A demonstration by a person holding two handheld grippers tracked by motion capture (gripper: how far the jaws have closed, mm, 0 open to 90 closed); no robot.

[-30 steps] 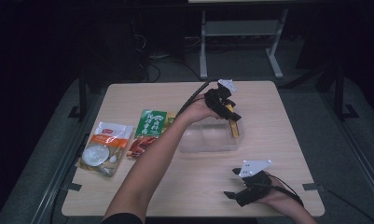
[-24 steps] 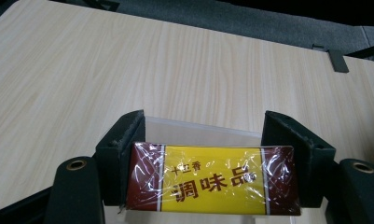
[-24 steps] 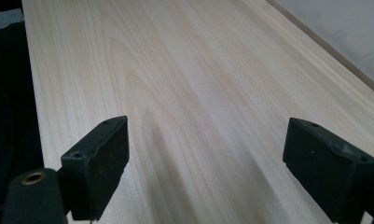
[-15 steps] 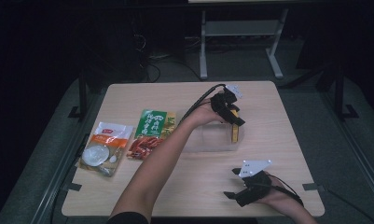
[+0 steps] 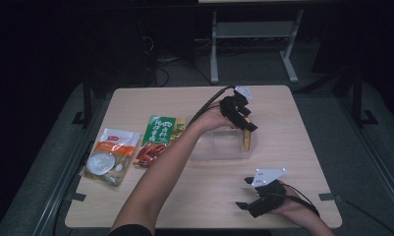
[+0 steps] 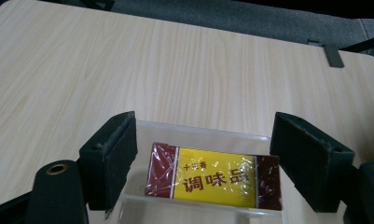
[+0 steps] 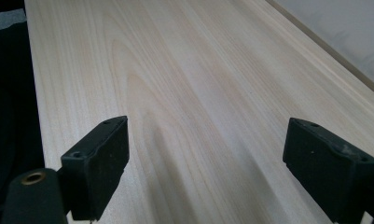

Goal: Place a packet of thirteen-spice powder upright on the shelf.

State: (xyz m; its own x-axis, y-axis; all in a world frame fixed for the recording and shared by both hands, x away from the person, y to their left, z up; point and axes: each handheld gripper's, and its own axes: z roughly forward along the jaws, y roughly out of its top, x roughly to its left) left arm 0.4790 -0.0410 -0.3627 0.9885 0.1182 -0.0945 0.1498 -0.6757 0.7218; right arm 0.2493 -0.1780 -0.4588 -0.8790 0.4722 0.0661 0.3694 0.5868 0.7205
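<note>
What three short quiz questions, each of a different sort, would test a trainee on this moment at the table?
1. True or false: the yellow and red box lies inside the clear container.
2. How do the jaws of the left gripper stand? A) pressed on the box B) apart, clear of the box C) shut with nothing between them
3. What lies between the jaws of the right gripper?

Key: 1 true. 2 B: they have just been opening, with the box between them but untouched. 3 nothing, just bare table.
</note>
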